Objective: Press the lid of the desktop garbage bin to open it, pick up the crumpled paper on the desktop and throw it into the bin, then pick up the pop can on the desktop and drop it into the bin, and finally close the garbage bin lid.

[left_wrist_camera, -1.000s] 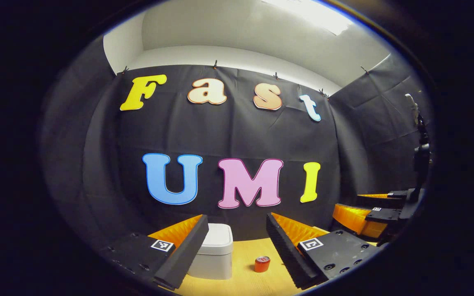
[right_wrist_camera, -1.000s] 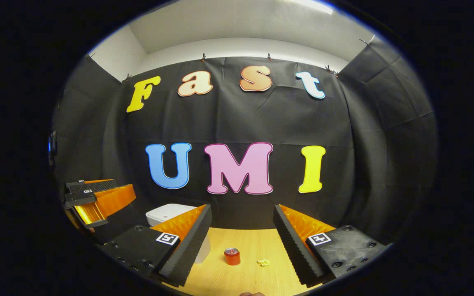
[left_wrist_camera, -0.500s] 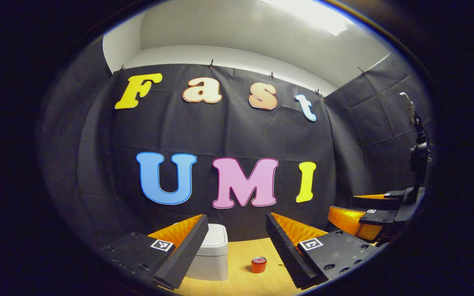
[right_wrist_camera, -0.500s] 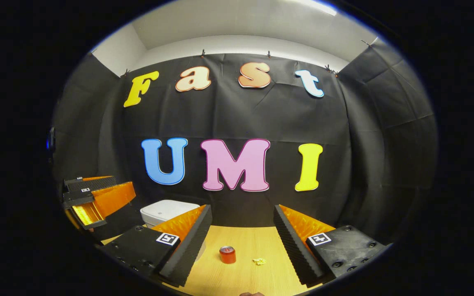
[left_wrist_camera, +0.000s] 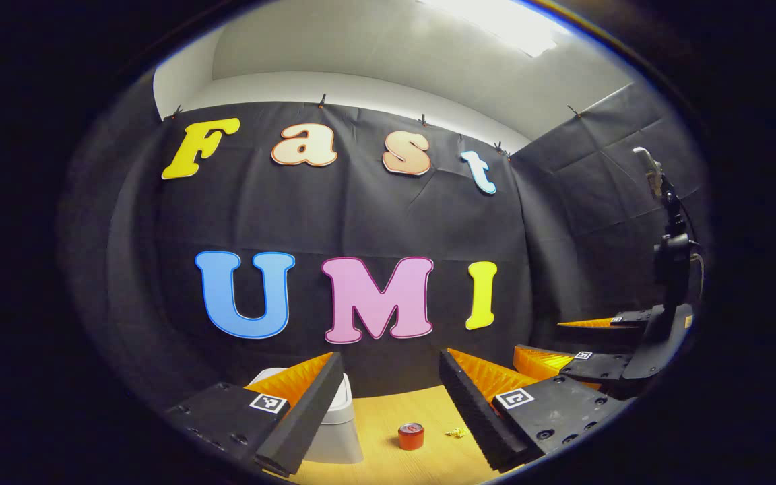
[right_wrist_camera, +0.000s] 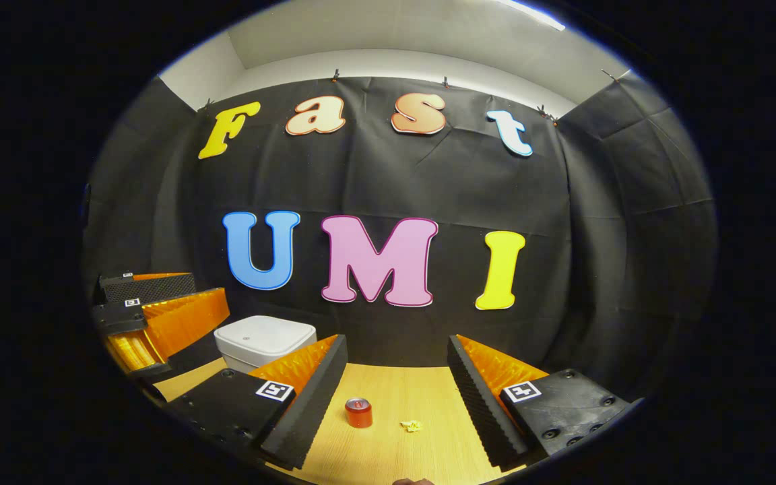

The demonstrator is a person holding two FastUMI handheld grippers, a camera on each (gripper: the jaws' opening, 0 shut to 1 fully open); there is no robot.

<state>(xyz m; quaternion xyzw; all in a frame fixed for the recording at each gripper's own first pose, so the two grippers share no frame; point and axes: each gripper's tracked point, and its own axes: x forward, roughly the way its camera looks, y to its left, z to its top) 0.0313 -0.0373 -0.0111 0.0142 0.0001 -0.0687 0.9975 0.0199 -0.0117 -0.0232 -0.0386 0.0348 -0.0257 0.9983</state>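
A white desktop bin with its lid down stands at the back left of the wooden table. A red pop can stands upright in the middle, and a small yellow crumpled paper lies just right of it. My right gripper is open above the table's near side, nothing between its fingers. My left gripper hovers open to the left of the bin. In the left gripper view, the bin is half hidden behind one finger of the open left gripper; the can, paper and right gripper also show.
The black cloth wall closes the table off right behind the bin. A dark stand with a device on top rises at the far right of the left gripper view.
Both views have drifted: bin and can slid leftwards in the left gripper view and the paper came into sight. The right gripper view tipped down and shows more of the bin. Both grippers stay open.
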